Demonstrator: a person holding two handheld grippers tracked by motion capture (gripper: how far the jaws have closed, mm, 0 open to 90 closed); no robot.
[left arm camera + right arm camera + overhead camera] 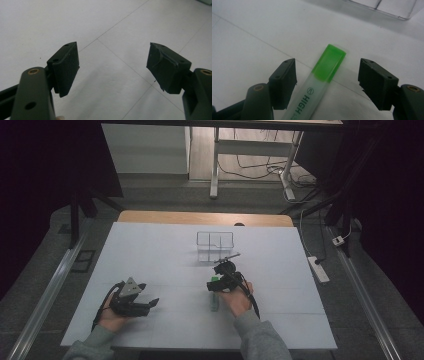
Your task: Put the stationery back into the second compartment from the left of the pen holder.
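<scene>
My right gripper [327, 82] has its jaws spread wide, one on each side of a green-capped translucent highlighter pen [322, 77] lying flat on the white table sheet [249, 37]. Neither pad touches it. Barrel print reads "HIGH", the rest cut off by the frame edge; a small circled mark sits just above the letters. Cap end points away from me, toward the clear plastic divided organiser box [384, 7] at the far edge of the right gripper view.

My left gripper [112, 68] is also open wide, jaws apart over bare sheet with thin crease lines, nothing between them. The pad of one jaw looks scuffed and torn.

From the high view: right gripper [220, 282] sits near table centre, angled down over the highlighter [214, 301], right hand [238, 297] behind it, grey sleeve coming in from the bottom. Organiser [215, 245] stands just beyond, apart from the pen. Left gripper [150, 304] is held low at the left, pointing right, grey three-cornered plate on top, left hand [111, 316] wrapped around its handle, well apart from the pen.
</scene>
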